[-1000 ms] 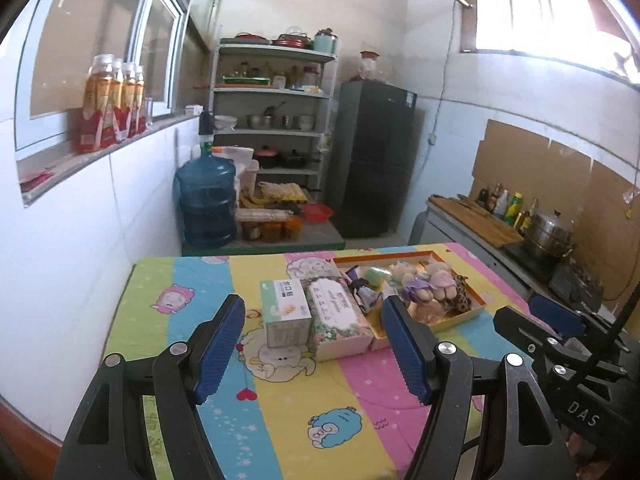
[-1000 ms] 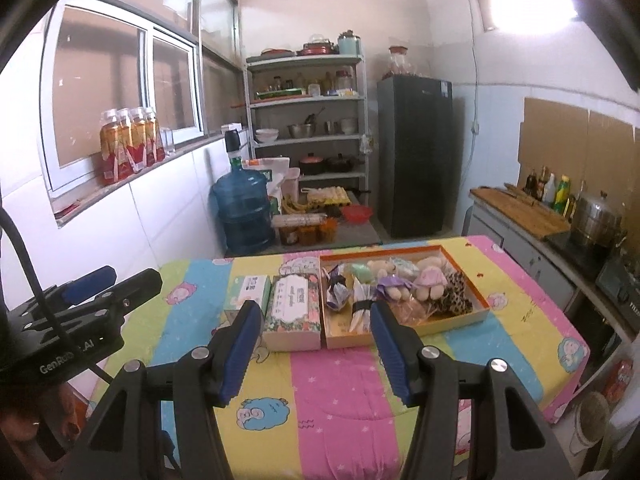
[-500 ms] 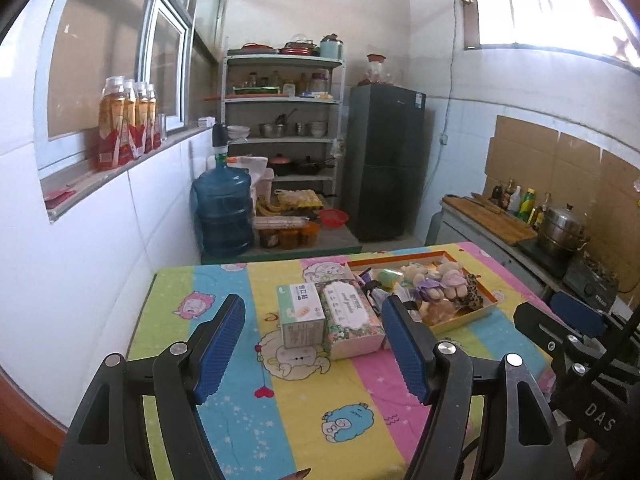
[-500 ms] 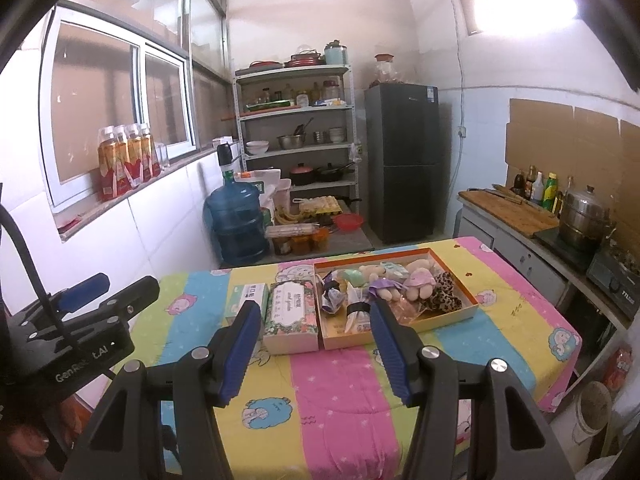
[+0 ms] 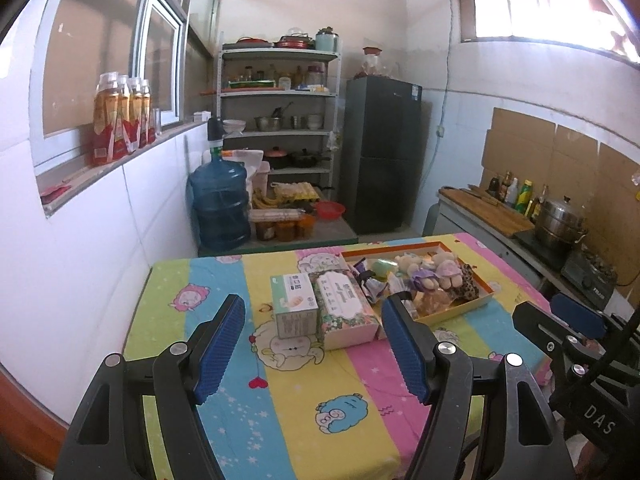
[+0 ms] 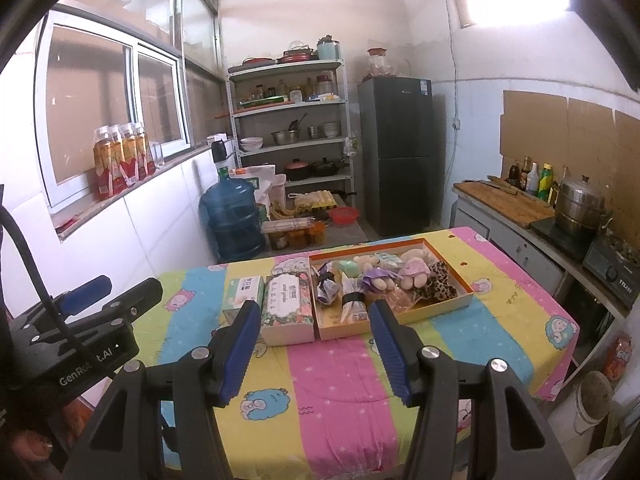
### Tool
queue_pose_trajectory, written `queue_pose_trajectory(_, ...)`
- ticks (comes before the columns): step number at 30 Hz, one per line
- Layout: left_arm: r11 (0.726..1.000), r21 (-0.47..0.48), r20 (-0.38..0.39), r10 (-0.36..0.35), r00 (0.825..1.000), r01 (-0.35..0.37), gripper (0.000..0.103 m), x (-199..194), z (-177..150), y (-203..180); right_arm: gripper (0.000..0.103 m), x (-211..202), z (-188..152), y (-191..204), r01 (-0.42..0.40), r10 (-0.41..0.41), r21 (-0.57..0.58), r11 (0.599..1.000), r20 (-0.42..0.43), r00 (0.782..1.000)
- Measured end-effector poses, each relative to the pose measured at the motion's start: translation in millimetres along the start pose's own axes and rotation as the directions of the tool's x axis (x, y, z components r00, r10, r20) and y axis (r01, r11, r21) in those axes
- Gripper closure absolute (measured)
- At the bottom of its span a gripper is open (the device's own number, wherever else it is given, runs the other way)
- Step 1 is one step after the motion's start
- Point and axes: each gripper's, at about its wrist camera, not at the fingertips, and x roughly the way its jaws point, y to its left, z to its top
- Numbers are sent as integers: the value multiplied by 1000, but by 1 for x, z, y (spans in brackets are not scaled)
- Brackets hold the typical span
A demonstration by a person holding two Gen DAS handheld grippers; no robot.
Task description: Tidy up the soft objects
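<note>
Both claws are spread wide with nothing between their blue pads. The left claw [image 5: 312, 344] hangs over the near part of the tabletop [image 5: 344, 412], and the right claw [image 6: 312, 346] does the same, just to its side; each shows at the edge of the other's view.

The soft objects lie ahead of both claws, farther across the tabletop. A shallow orange-rimmed tray [image 6: 440, 307] holds the plush toys [image 6: 414, 274], a leopard-print piece [image 6: 438, 286], a green soft lump [image 6: 348, 267] and some banded packets [image 6: 352, 302], all crowded together and touching. The tray's long axis runs left to right across the view, slightly skewed, its near long wall facing the claws. In the right wrist view it sits ahead and a little right of centre, so I judge the right claw the nearer one; from the left claw it lies ahead and off to the right.

Touching the tray's left end is a floral tissue pack [image 6: 286, 308], its long axis pointing away from the claws, and just beside that a smaller green-and-white box [image 5: 294, 304]. These two lie almost straight ahead of the left claw.

With the toys already in the tray, the scene fits both a tray still to be sorted and one already filled.

The tabletop wears a bright striped cartoon cloth. Beyond are a water jug [image 6: 234, 220], a metal shelf [image 6: 288, 120] and a dark fridge [image 6: 396, 152].
</note>
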Motion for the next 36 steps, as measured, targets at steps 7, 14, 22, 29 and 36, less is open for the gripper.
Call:
queue_pose_trajectory(7, 1000, -1, -14, -9, 1000, 9, 31, 1, -1, -2, 46, 1, -1, -3, 7, -7, 1, 1000, -8, 1000)
queue_pose_trajectory(14, 1000, -2, -37, -27, 999, 27, 31, 3, -5, -6, 46, 2, -3, -4, 21, -21, 5, 1000, -21, 1000)
queue_pose_trajectory(22, 1000, 3, -38, -31, 999, 31, 31, 3, -7, -9, 46, 1, -3, -5, 28, -28, 6, 1000, -19, 999)
queue_pose_trajectory(29, 1000, 2, -39, -29, 999, 30, 31, 3, -7, -8, 46, 1, -5, -5, 15, -15, 5, 1000, -22, 1000)
queue_pose_trajectory(36, 1000, -2, -43, -19, 999, 18, 31, 2, -10, -5, 46, 4, -5, -3, 1, -1, -1, 1000, -32, 999)
